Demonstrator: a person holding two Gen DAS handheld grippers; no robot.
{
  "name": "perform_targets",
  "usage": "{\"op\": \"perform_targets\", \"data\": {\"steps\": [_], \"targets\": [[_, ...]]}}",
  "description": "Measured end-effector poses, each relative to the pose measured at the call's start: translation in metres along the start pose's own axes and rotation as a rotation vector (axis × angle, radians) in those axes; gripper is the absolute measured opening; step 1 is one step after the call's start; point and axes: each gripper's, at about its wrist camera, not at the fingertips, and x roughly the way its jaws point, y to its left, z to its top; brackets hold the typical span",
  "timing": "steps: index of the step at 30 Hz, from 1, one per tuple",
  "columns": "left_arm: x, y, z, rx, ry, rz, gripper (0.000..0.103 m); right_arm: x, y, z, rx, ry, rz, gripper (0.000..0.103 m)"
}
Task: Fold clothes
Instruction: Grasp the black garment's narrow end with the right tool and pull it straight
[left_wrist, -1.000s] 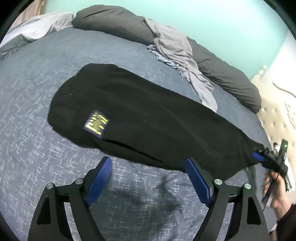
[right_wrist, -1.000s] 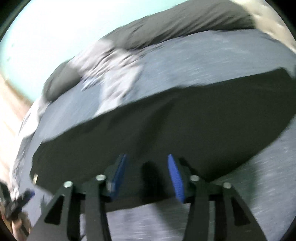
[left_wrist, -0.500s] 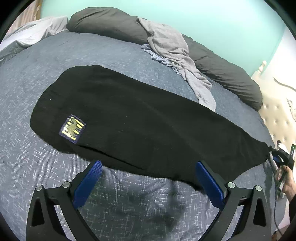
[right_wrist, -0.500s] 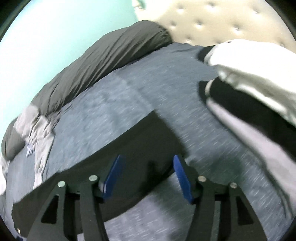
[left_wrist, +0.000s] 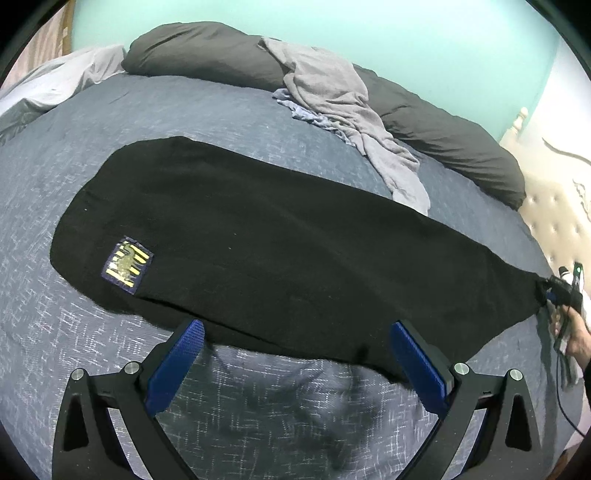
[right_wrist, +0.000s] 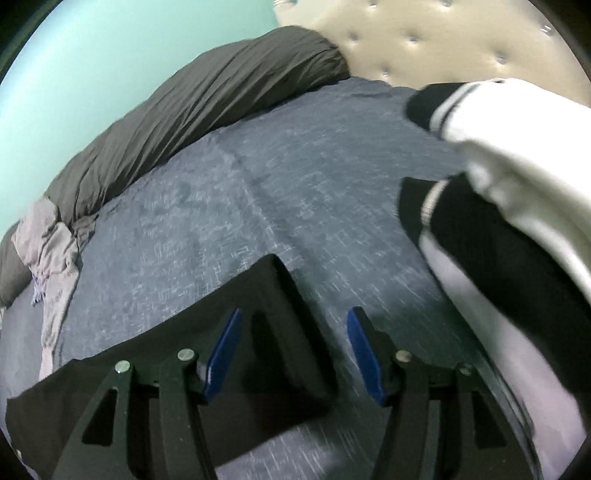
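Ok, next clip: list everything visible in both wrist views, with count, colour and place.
black garment: one, black with a yellow-and-navy patch, spread flat across the bedspread
bedspread: one, blue-grey, covering the bed
long pillow: one, dark grey, along the far edge by the wall
grey clothes: a crumpled heap, light grey, draped over the pillow
black-and-white garment: at least one, at the right in the right wrist view
headboard: one, cream, tufted
wall: mint green
left gripper: black with blue pads, open at the garment's near edge
right gripper: open over the garment's corner
hand: one, holding the right gripper
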Motion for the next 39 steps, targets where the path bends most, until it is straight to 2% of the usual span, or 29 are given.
{"op": "perform_targets", "data": {"steps": [2,4,6,10,12,15,20,21,23,24,25,29,39], "targets": [[0.003,-0.003,-0.001,0.005,0.008,-0.003,0.103,0.007,0.006,0.002,-0.034,0.005,0.012,0.057],[0.007,-0.007,-0.003,0.015,0.017,-0.003,0.103,0.014,0.012,0.002,-0.072,0.021,0.006,0.023],[0.009,-0.009,-0.005,0.025,0.023,-0.002,0.103,0.018,0.018,0.003,-0.094,0.034,0.01,0.011],[0.009,-0.008,-0.003,0.02,0.022,-0.002,0.103,0.0,0.019,0.009,-0.091,-0.07,0.01,0.006],[0.009,-0.007,-0.003,0.015,0.021,-0.003,0.103,-0.012,0.016,0.015,-0.073,-0.127,-0.012,0.006],[0.006,-0.007,-0.002,0.018,0.015,-0.004,0.103,-0.013,0.012,0.019,-0.054,-0.123,-0.054,0.006],[0.007,-0.008,-0.002,0.02,0.017,-0.007,0.103,0.009,0.014,0.015,-0.041,-0.01,-0.056,0.009],[0.007,-0.008,-0.002,0.02,0.019,-0.008,0.103,0.011,0.013,0.014,-0.033,-0.007,-0.075,0.014],[0.007,-0.009,-0.002,0.021,0.02,-0.015,0.103,0.007,0.007,0.013,-0.003,-0.026,-0.098,0.033],[0.007,-0.01,-0.002,0.022,0.02,-0.018,0.103,0.005,0.003,0.012,0.013,-0.038,-0.108,0.048],[0.007,-0.011,-0.002,0.024,0.02,-0.02,0.103,0.001,-0.001,0.01,0.029,-0.049,-0.109,0.049],[0.004,-0.014,-0.002,0.033,0.017,-0.024,0.103,-0.013,-0.015,-0.004,0.086,-0.062,-0.081,0.05],[-0.001,-0.011,0.0,0.016,0.005,-0.018,0.103,-0.021,-0.03,-0.05,0.237,-0.014,0.098,0.055]]}}
